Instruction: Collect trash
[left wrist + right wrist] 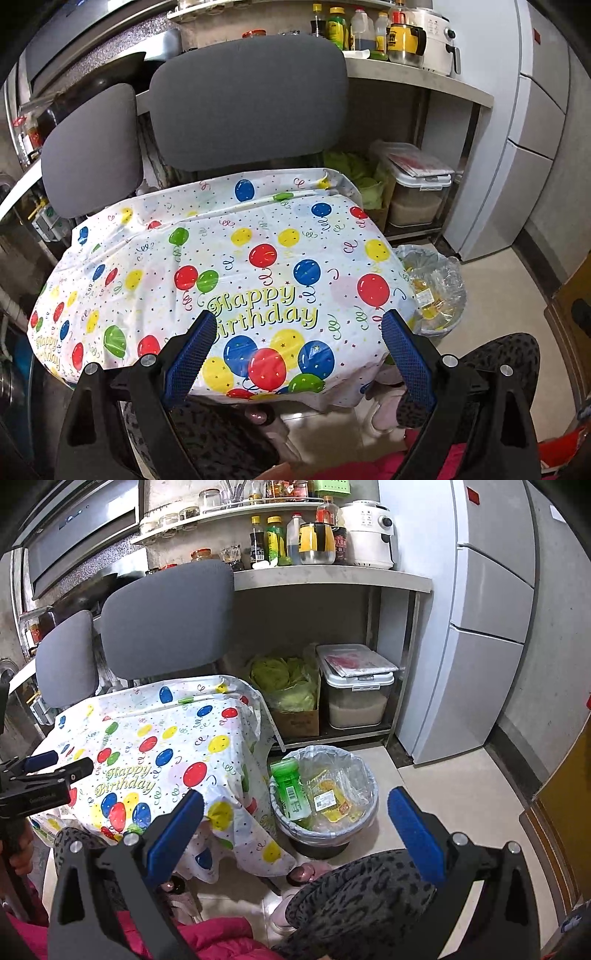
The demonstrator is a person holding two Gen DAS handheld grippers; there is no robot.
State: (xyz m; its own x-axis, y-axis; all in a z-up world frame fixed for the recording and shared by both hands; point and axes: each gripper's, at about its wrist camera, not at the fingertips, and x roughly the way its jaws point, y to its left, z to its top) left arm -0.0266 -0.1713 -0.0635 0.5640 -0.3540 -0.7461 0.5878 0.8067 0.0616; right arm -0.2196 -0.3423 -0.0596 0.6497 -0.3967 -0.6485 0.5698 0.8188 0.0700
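A round trash bin [364,775] lined with a clear bag stands on the floor to the right of a small table covered by a balloon-print "Happy Birthday" cloth [229,266]. Inside the bin lie a green bottle [291,790] and yellow wrappers [332,801]. In the left wrist view the bin [439,280] shows past the table's right edge. My left gripper [299,328] hovers open over the near edge of the cloth, holding nothing. My right gripper [295,805] is open above the bin, empty. The left gripper [55,764] also appears at the left of the right wrist view.
Two grey chair backs [247,99] stand behind the table. Under a counter [332,578] sit a box of cabbage [288,694] and a lidded rice container [356,686]. A fridge [480,627] is at the right. A person's patterned knees [369,897] and slippers [306,871] are below.
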